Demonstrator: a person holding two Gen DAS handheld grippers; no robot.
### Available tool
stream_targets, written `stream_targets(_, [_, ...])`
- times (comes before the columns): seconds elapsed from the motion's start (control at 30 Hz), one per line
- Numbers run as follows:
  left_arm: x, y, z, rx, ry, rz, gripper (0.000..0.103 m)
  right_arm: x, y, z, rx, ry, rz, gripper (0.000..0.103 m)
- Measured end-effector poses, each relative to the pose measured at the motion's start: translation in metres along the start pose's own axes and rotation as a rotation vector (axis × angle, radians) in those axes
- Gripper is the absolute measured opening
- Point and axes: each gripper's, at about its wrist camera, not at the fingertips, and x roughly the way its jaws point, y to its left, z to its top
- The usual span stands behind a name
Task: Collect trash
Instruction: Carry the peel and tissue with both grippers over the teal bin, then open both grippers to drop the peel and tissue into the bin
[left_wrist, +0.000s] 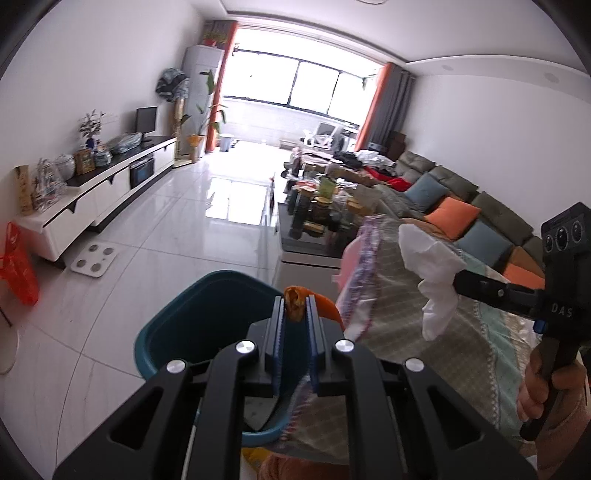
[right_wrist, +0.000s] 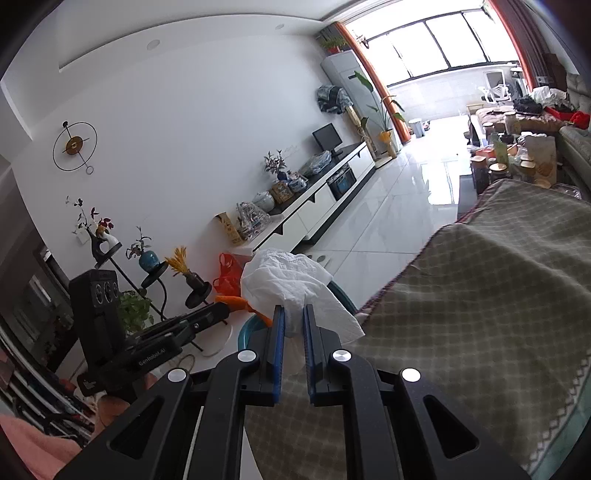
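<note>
My left gripper is shut on a piece of orange peel, held over the near right rim of a teal waste bin that stands on the white tiled floor. My right gripper is shut on a crumpled white tissue, which hangs over the edge of the cloth-covered table. In the left wrist view the right gripper and its tissue float above the table at the right. The right wrist view shows the left gripper holding the orange peel above the bin's rim.
A checked cloth covers the table beside the bin. A cluttered dark coffee table and a grey sofa with cushions lie beyond. A white TV cabinet lines the left wall, with a scale and a red bag on the floor.
</note>
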Motion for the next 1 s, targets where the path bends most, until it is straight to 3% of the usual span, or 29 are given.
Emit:
stream_targets(0.7, [0.041,0.044,-0.015,-0.093,0.107,0.079,0.012,0.09,0.006,0.005,0.019,0.149,0.004,0.012])
stream_targets(0.9, [0.055,0.054,-0.017,-0.125,0.138,0.078,0.015,0.11,0.002,0.001,0.033,0.201,-0.022,0.016])
stream_targets(1.0, [0.06,0.06,-0.021,-0.146,0.147,0.064,0.019,0.116,0.001,-0.001,0.037,0.221,-0.034,0.024])
